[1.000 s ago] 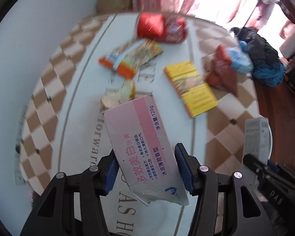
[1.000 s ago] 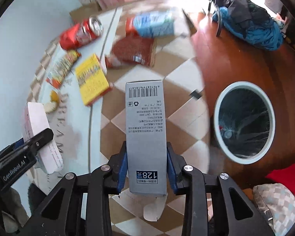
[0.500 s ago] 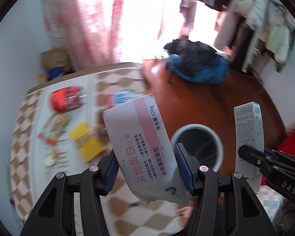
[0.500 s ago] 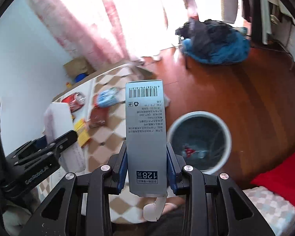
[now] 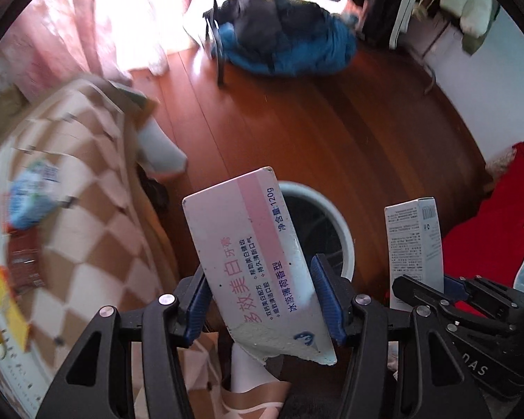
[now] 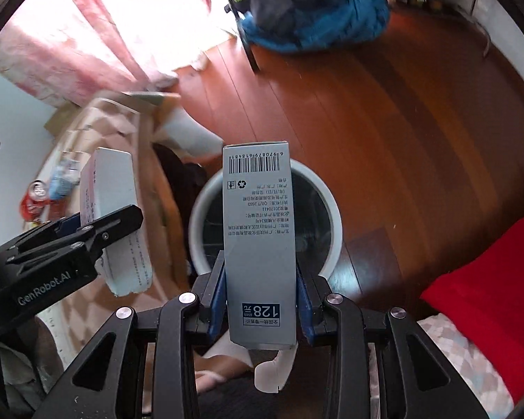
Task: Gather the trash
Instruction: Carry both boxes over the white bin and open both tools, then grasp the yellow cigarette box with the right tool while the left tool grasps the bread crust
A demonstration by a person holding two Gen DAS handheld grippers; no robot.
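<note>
Reddish-brown wooden floor (image 6: 384, 132) fills most of both views, and on it stands a round white-rimmed trash bin with a dark liner (image 6: 333, 216), right under the two grippers. The left gripper (image 5: 262, 305) has its blue-padded fingers (image 5: 326, 300) clamped on a white and pink cardboard toothpaste box with a torn lower end (image 5: 251, 255); the box tilts a bit to the left, and its top covers part of the bin's rim (image 5: 344, 230) in the left wrist view. The right gripper (image 6: 260, 302) is squeezing a grey upright carton with a barcode and a "128" price label (image 6: 258, 244), which stands straight up and hides the middle of the bin's opening from its camera.

Off to the left is a table with a brown and cream checkered cloth (image 5: 87, 209), pretty blurred, with more litter on it: a blue and white wrapper (image 5: 31, 199), a red crushed drink can (image 6: 35, 202) and something yellow (image 5: 10, 310) near the edge of the view. Further back there's a blue and grey heap of fabric (image 6: 314, 10) by pink curtains (image 6: 97, 52), and a red cloth (image 6: 489, 300) at the right.
</note>
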